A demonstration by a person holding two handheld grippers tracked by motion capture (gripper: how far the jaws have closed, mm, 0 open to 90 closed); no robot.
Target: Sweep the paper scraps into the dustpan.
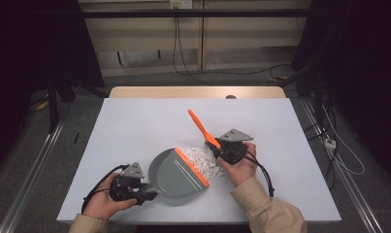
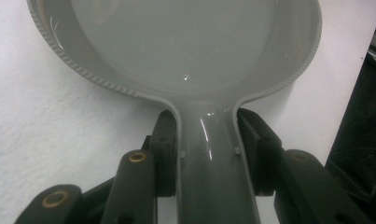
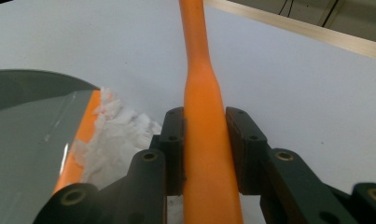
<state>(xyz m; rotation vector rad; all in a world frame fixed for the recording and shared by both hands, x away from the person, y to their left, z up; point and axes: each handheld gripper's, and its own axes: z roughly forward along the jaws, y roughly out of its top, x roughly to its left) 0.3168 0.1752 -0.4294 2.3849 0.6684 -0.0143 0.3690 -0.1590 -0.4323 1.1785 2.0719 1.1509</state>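
Observation:
A grey dustpan (image 1: 176, 174) with an orange front lip (image 1: 193, 167) lies flat on the white table (image 1: 135, 126), its lip turned right. My left gripper (image 1: 147, 194) is shut on the dustpan's handle (image 2: 209, 163), with the pan's bowl (image 2: 176, 42) just ahead of the jaws. A heap of white paper scraps (image 1: 205, 162) lies against the lip. My right gripper (image 1: 221, 153), just right of the heap, is shut on an orange brush handle (image 1: 200, 127) that slants up and away. In the right gripper view the handle (image 3: 202, 93) runs between the jaws, and the scraps (image 3: 115, 135) touch the lip (image 3: 83, 135).
The table's wooden far edge (image 1: 198, 92) lies beyond the white surface. Bare white surface extends left, right and behind the dustpan. Cables (image 1: 183, 63) hang against the back wall, and metal rails (image 1: 33, 165) run along the floor at both sides.

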